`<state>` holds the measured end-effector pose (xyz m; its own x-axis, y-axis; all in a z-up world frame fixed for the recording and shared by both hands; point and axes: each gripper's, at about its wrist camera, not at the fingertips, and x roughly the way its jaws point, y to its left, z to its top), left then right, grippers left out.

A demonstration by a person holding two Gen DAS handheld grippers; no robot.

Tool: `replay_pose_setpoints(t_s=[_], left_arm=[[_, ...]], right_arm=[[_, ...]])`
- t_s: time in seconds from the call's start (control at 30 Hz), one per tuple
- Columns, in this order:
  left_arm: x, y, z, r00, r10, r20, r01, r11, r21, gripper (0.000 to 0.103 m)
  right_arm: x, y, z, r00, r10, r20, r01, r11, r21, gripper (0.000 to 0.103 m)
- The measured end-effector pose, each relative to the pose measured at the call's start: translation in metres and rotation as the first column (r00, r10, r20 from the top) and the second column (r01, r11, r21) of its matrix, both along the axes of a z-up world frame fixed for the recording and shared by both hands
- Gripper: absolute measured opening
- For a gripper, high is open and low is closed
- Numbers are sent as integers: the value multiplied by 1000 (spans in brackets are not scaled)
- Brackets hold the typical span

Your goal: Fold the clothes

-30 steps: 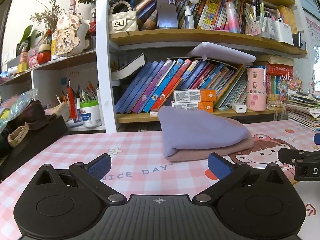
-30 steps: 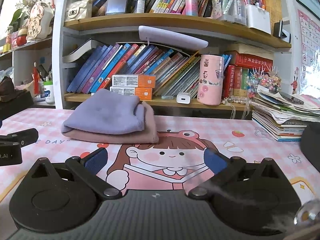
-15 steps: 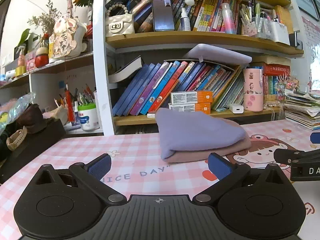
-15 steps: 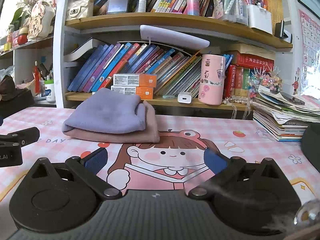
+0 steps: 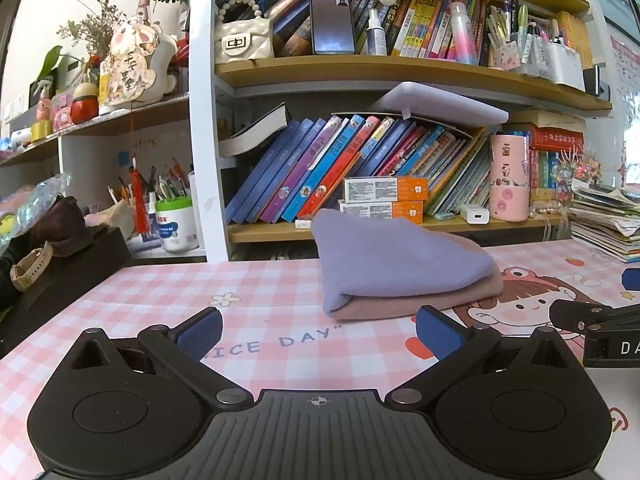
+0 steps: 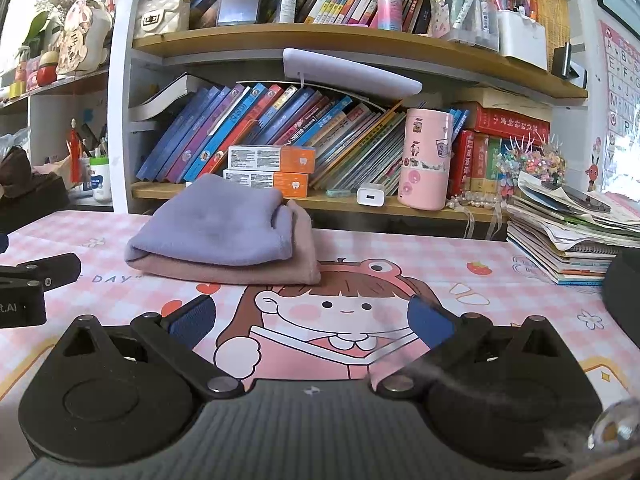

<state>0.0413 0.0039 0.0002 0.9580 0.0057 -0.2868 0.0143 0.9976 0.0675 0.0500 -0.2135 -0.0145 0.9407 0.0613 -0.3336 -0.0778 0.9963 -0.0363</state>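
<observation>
Claws are both idling low over the surface (image 5: pixel 168 280), which is wearing a pink checked cartoon mat, and neither is touching any cloth. The left claw (image 5: pixel 318 330) is standing with its blue pads wide apart and nothing between them; the right claw (image 6: pixel 312 320) is spread the same way, also empty. Well ahead of both, near the back edge of the surface and just in front of the bookshelf (image 5: pixel 400 68), the two folded garments are sitting as a neat stack: a lavender fleece garment (image 5: pixel 396 260) is lying on top of a dusty-pink garment (image 6: pixel 280 270), the pink one peeking out along the bottom and at the right end. Stacking them there is probably keeping the finished pieces out of the working area, and the claws hanging back empty suggests the folding of these two is done or nearly so. The bundle's long axis is running left to right, roughly parallel to the shelf front. Its rounded fold is facing the left and front, toward the left claw, while the layered open edges are showing at the right end in the right wrist view. In each view the tip of the other claw is poking in from the side, so the pair are sitting side by side, near each other.
</observation>
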Motion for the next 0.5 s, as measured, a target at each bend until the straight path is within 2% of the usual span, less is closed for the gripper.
replay_pose_setpoints(t_s=[0.5], left_arm=[[2, 2, 0, 1000, 13, -16, -13, 1000, -9, 103]], right_arm=[[0, 0, 0, 1000, 0, -2, 0, 1000, 0, 103]])
